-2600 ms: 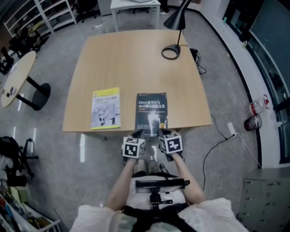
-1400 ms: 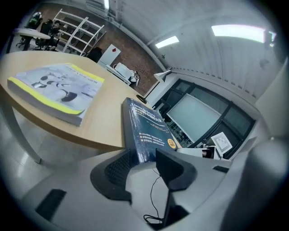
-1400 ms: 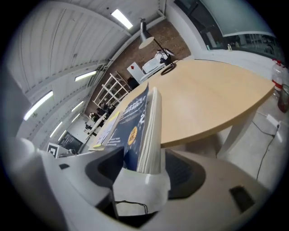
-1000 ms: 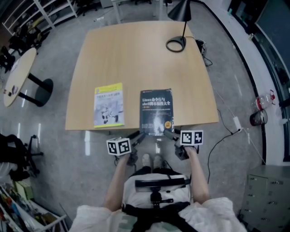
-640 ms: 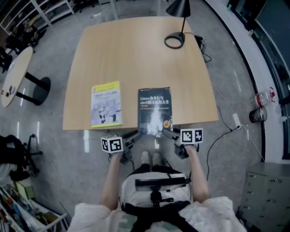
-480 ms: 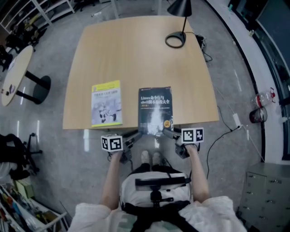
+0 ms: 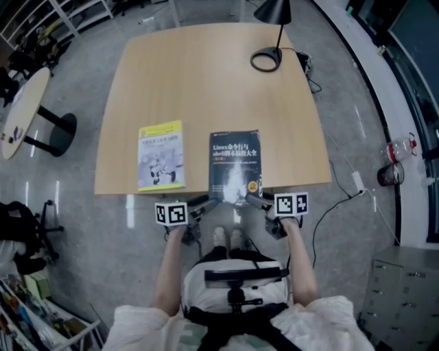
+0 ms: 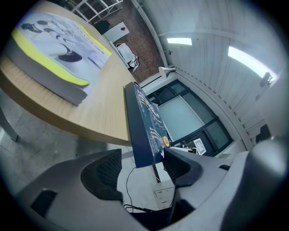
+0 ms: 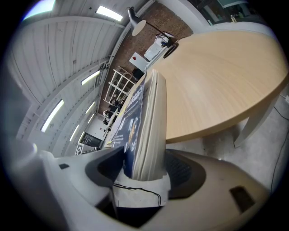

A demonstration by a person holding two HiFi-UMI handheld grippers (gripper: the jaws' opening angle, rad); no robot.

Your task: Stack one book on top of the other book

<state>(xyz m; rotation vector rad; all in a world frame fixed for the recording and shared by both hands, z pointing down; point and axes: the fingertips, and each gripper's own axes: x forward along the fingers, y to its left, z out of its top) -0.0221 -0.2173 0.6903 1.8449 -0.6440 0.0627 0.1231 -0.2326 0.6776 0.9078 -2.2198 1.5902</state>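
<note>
Fingers [image 8: 101,173] of the left gripper [image 8: 142,170] spread wide, just been opening. Near left corner of the dark book [image 8: 143,126] standing between them, daylight showing on the outer pad's side, so loose around it rather than clamped. From the head view, gripper sitting low at the near edge of the table [image 7: 206,82], marker cube turned back toward the person.

Up on the left of the table: yellow book [image 7: 162,155], flat, cover up, close to the near edge and well apart from both grippers.

Just to its right, a strip of bare wood between, and then the dark book again, flat and cover up, near end poking out past the table edge. Two books side by side, not yet stacked.

Now over to the right gripper [image 7: 252,201], tucked in at that overhanging end. Fingers [image 9: 183,170] closed on the book's near right corner, cover against one pad, page edges against the other, a firm hold by the look of the right gripper view.

Far right corner of the table: black lamp [image 7: 273,10], round base on the wood, shade leaning over it.
</note>
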